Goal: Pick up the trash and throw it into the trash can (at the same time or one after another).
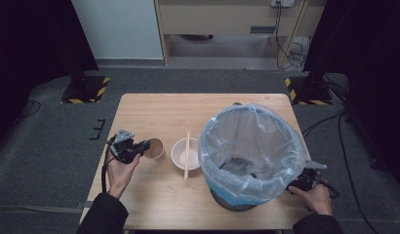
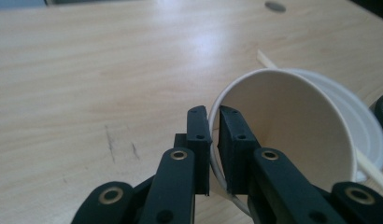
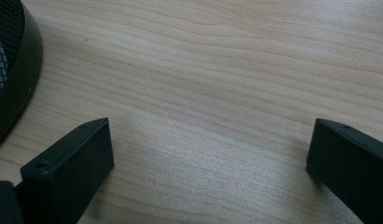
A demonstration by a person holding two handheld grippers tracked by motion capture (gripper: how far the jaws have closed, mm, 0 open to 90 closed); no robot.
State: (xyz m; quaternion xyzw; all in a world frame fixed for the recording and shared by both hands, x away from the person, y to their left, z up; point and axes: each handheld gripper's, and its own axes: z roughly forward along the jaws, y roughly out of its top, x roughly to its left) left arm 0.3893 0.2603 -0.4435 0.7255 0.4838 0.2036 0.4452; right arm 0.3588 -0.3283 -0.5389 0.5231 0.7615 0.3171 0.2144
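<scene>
- The left gripper (image 2: pixel 215 154) is clenched on the rim of the paper cup (image 2: pixel 285 126): one jaw sits inside the cup, the other outside, and the thin wall is pinched between the pads.
- In the high view the paper cup (image 1: pixel 155 148) is tipped on its side at the left gripper (image 1: pixel 139 148), over the left half of the table (image 1: pixel 154 109), just left of the white bowl (image 1: pixel 185 153).
- The right gripper (image 3: pixel 208 154) is released; its jaws stand wide apart over bare wood with nothing between them. In the high view the right gripper (image 1: pixel 305 183) rests at the near right side of the bin (image 1: pixel 251 146).
- Risk, slipping: the grip is on a single thin paper wall near the rim. A quick swing toward the bin would probably let the cup pivot or slide out.
- Risk, crushing: a harder clench would likely fold the rim, which could cause the cup to drop.
- Risk, collision: the chopsticks (image 1: pixel 187 153) lie across the bowl, which stands between cup and bin. A low carry could knock them off.
- Risk, bin liner: the blue bag (image 1: pixel 286 131) rises above the bin rim. A low approach could catch it.
- View difference: the left gripper view gives the jaw-to-rim contact, which is too small to read in the high view.
- View difference: the high view gives the order of cup, bowl and bin. The right gripper view gives only the bin's dark mesh base (image 3: pixel 12 70) and the table.
</scene>
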